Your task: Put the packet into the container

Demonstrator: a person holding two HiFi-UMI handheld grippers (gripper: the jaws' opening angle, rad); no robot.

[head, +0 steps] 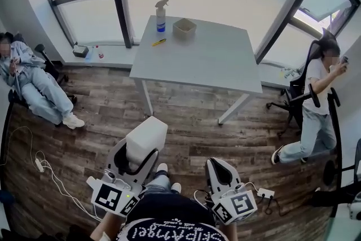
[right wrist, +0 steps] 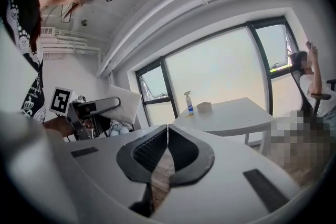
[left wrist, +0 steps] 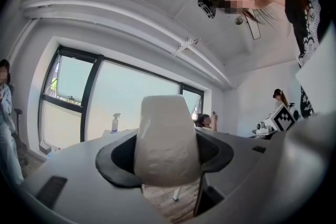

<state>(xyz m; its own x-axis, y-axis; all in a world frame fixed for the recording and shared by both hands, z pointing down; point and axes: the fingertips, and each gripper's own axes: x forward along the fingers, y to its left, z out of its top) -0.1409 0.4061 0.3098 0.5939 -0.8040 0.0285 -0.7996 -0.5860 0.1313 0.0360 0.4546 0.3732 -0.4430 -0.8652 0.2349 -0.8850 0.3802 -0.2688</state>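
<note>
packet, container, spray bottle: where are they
packet (left wrist: 167, 139), left gripper view, middle of its white face
container (head: 184, 31), head view, front wall
spray bottle (head: 161, 22), head view, lower body

Right gripper closed, empty — white table stands well beyond.

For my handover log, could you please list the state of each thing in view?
Left gripper: shut on the white pillow-like packet.
Right gripper: shut, empty.
Beige square container: upright on the white table, top open.
White-and-blue spray bottle: upright beside it.
Yellow pen: lying flat.
</note>
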